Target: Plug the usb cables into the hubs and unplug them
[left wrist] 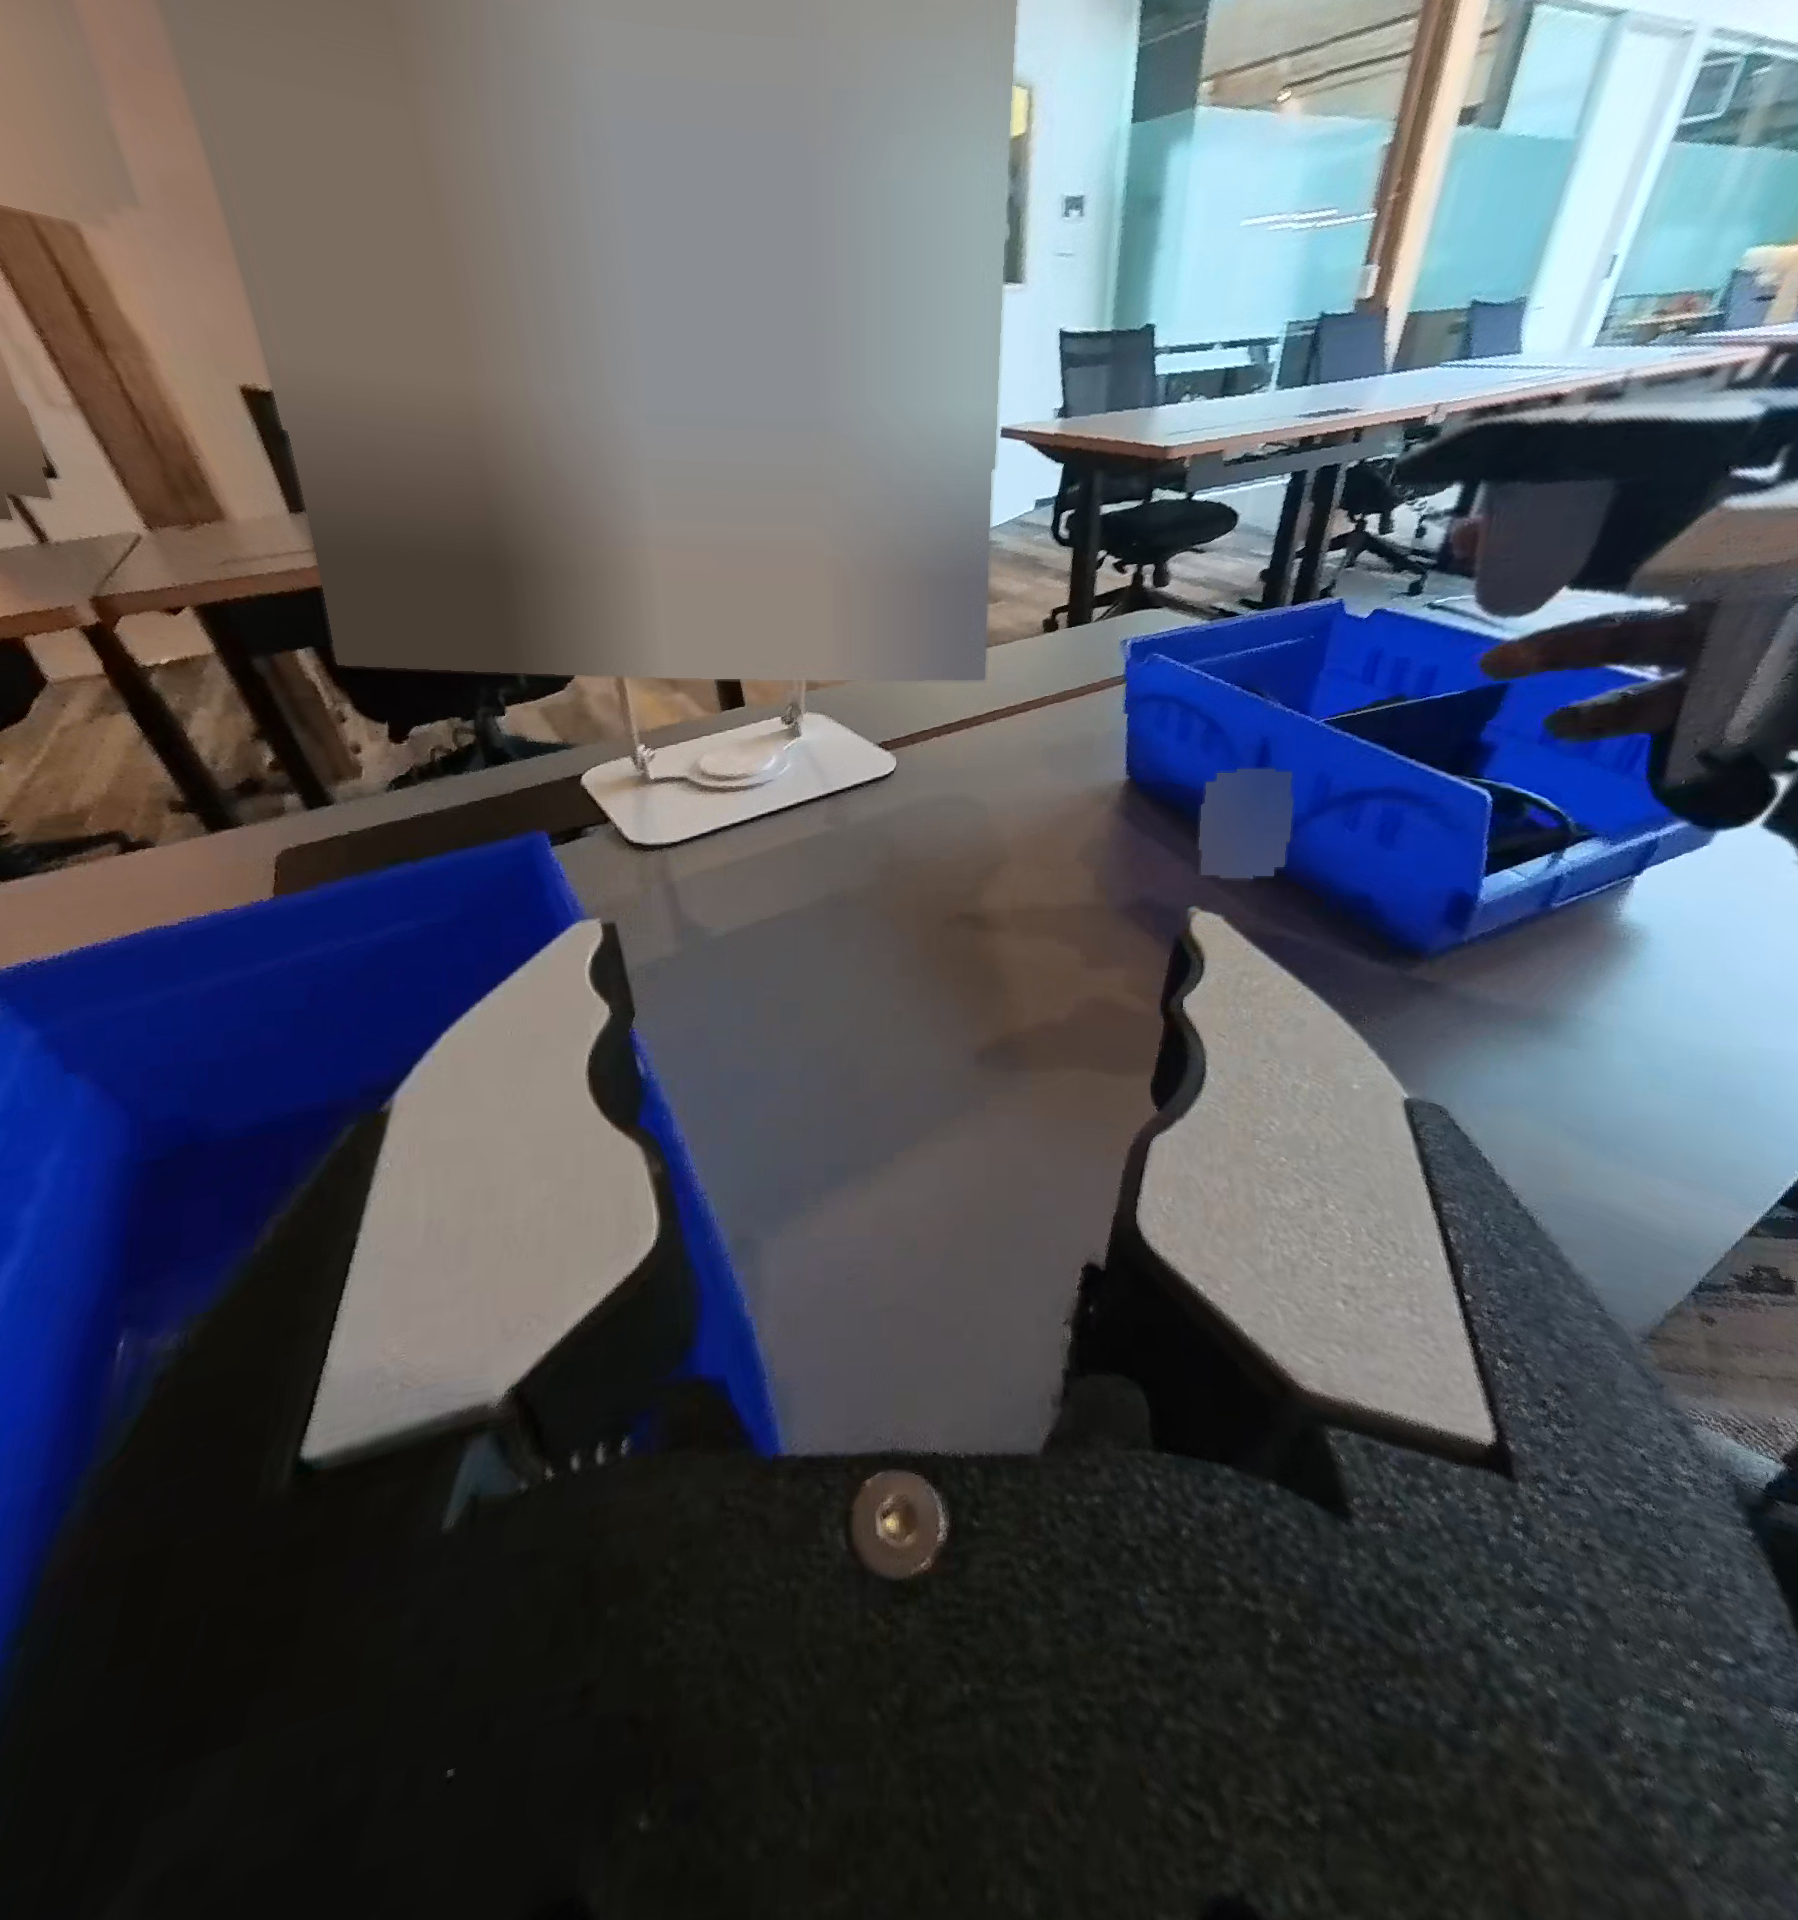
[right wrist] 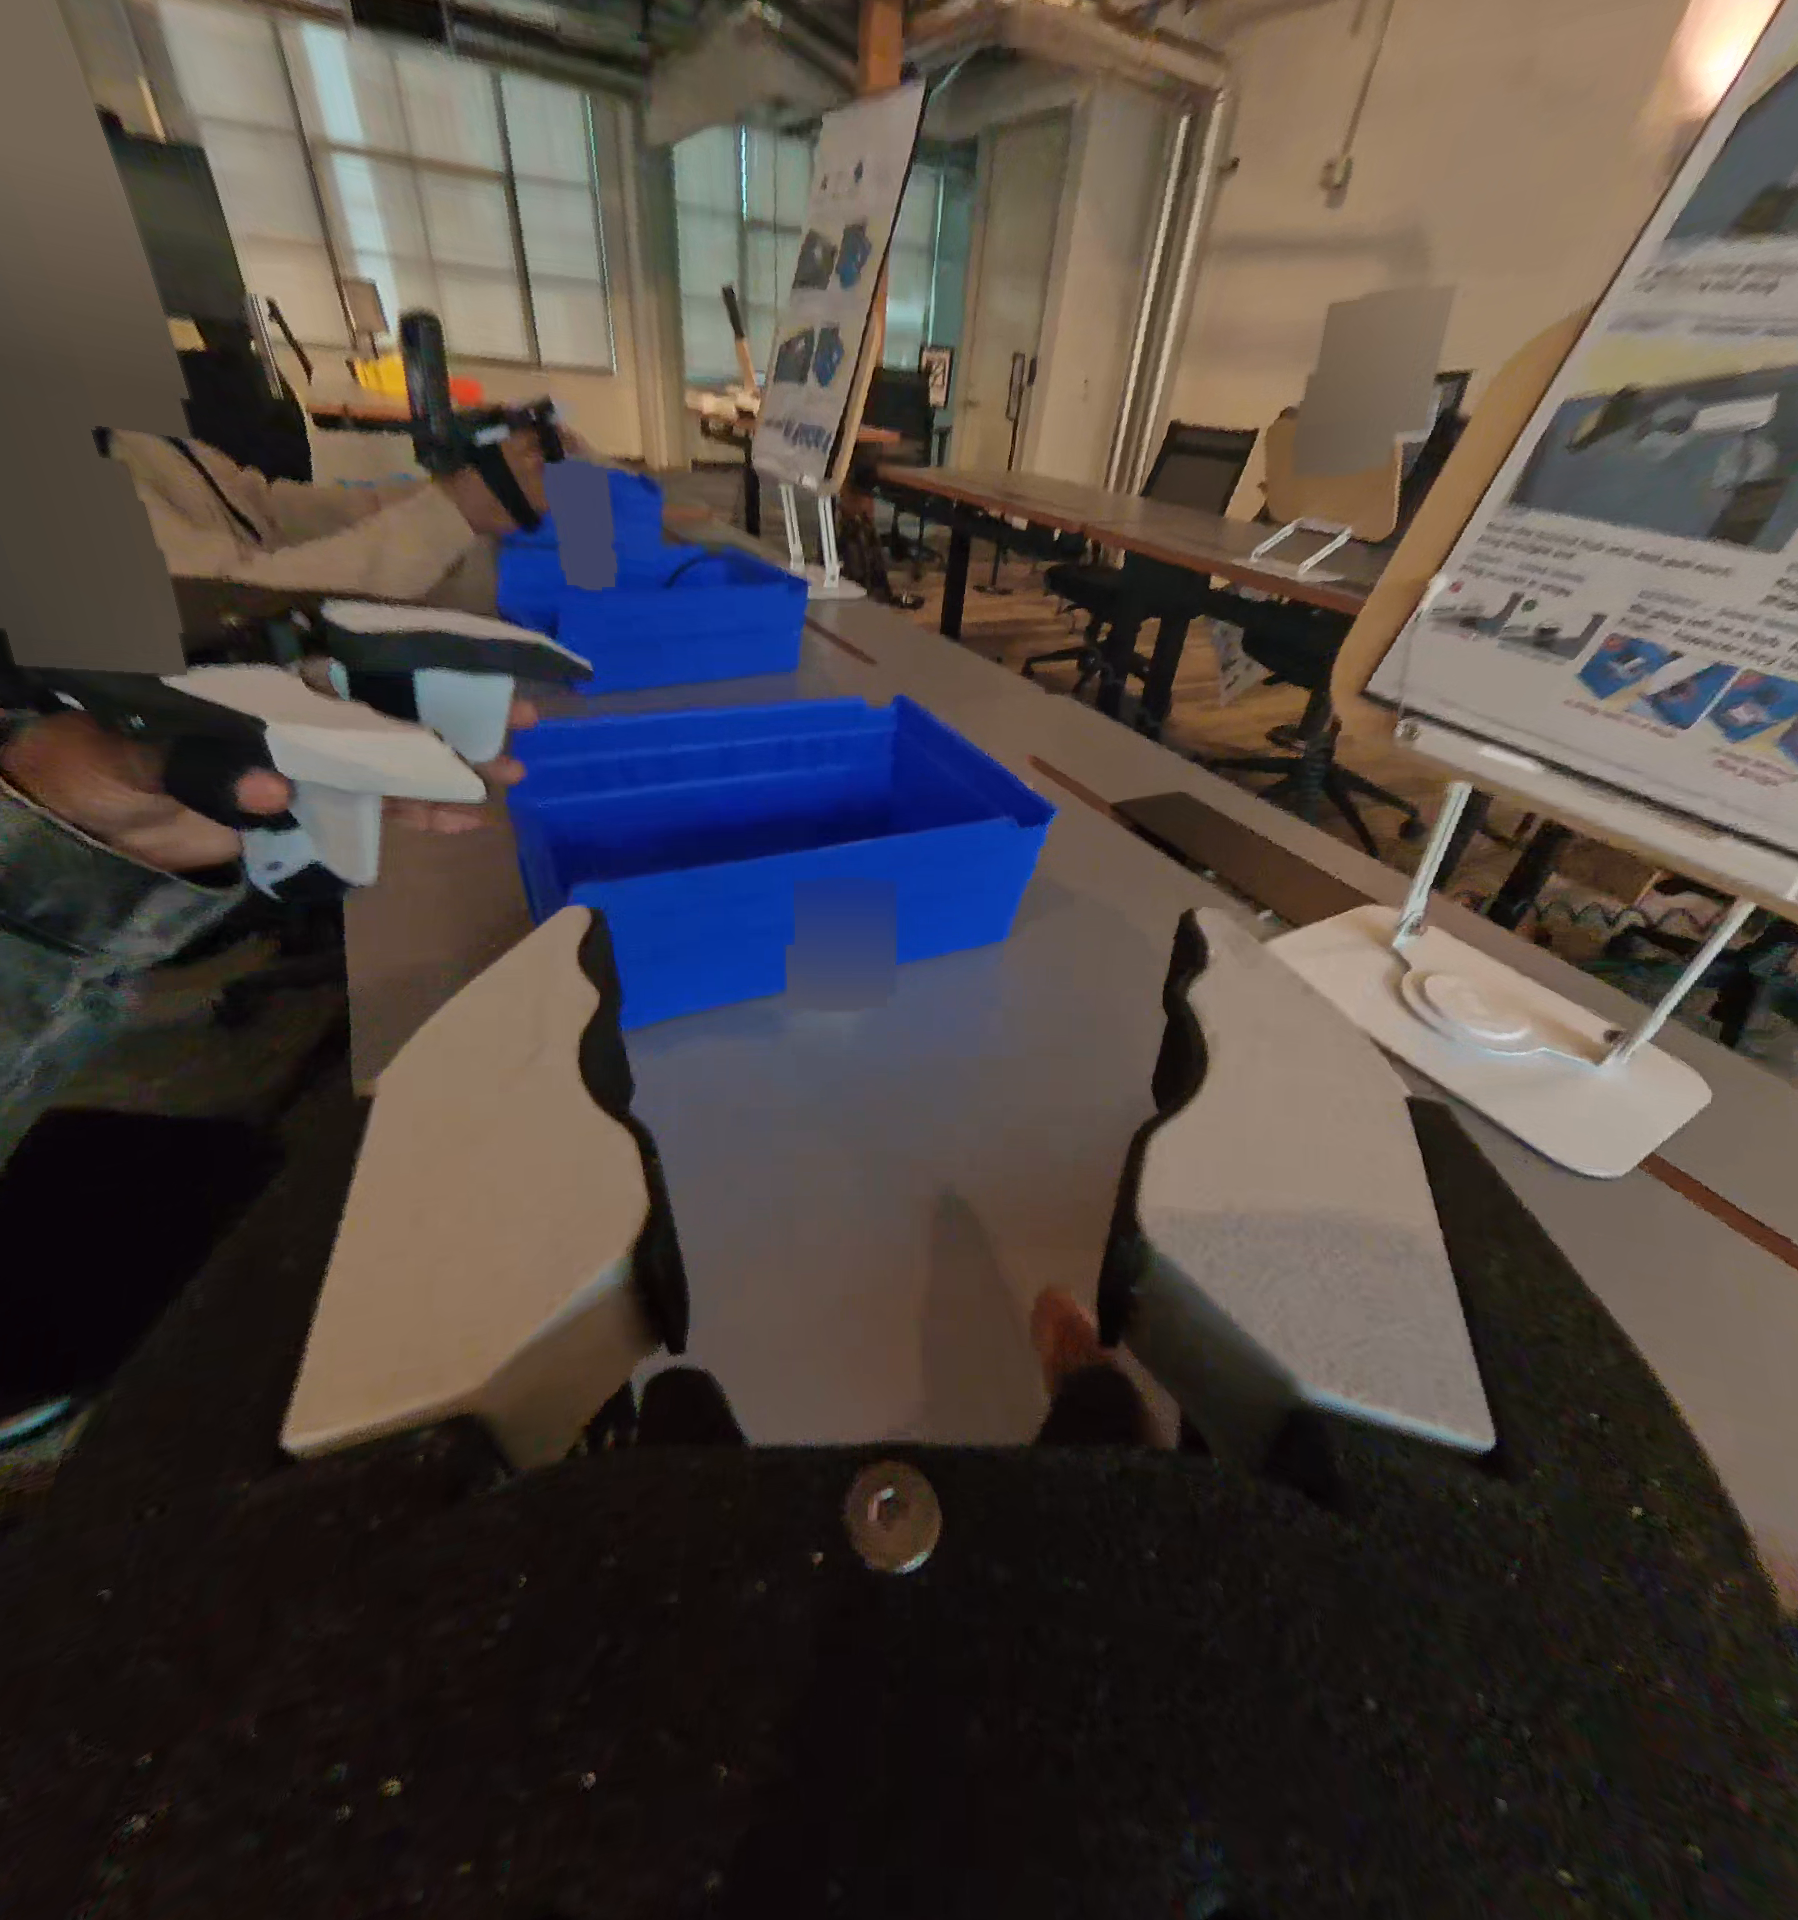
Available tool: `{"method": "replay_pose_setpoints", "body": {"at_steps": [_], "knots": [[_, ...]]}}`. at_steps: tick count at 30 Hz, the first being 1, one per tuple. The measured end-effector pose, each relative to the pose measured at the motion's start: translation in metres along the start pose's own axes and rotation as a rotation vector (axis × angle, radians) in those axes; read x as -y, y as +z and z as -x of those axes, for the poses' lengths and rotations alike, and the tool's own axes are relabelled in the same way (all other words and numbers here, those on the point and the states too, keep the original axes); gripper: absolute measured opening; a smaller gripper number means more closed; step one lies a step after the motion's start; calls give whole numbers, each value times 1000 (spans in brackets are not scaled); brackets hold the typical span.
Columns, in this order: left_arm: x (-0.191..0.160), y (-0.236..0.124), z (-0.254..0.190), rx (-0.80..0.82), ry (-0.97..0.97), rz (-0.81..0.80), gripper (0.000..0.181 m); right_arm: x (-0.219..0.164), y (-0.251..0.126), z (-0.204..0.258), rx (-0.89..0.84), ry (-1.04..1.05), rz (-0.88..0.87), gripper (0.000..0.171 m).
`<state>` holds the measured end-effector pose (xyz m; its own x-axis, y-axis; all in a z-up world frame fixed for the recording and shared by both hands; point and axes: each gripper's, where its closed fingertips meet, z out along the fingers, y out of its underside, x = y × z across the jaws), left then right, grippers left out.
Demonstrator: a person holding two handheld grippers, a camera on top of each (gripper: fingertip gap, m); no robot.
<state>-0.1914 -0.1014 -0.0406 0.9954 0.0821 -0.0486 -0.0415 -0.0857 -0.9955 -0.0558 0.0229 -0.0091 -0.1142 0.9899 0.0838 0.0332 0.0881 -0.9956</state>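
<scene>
From the left wrist view, the left gripper (left wrist: 895, 1039) has its grey fingers (left wrist: 500, 1174) spread wide and holds nothing, above the smooth grey tabletop (left wrist: 874, 1039). A blue plastic bin with a divider wall (left wrist: 1321, 821) sits ahead on the right, with dark cables (left wrist: 1529, 810) inside (I cannot tell which way they point).

From the right wrist view, the right gripper (right wrist: 895, 1039) is wide apart and empty too. A blue open plastic bin (right wrist: 770, 831) sits just ahead. I see no hub. I think nothing is plugged yet, so the whole job is left.
</scene>
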Motion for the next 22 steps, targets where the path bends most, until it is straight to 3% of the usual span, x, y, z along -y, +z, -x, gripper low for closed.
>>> {"method": "replay_pose_setpoints", "body": {"at_steps": [5, 10, 16, 22], "knots": [[0, -1, 6, 51, 7, 10, 92, -33, 14, 2, -11, -26, 134, 105], [-17, 17, 16, 104, -36, 88, 112, -55, 16, -16, -114, 16, 214, 112], [-24, 44, 24, 123, -77, 110, 116, -70, 0, -39, -264, 74, 251, 116], [-40, 69, 30, 183, 2, 205, 112, -80, -20, -54, -410, 99, 272, 116]]}}
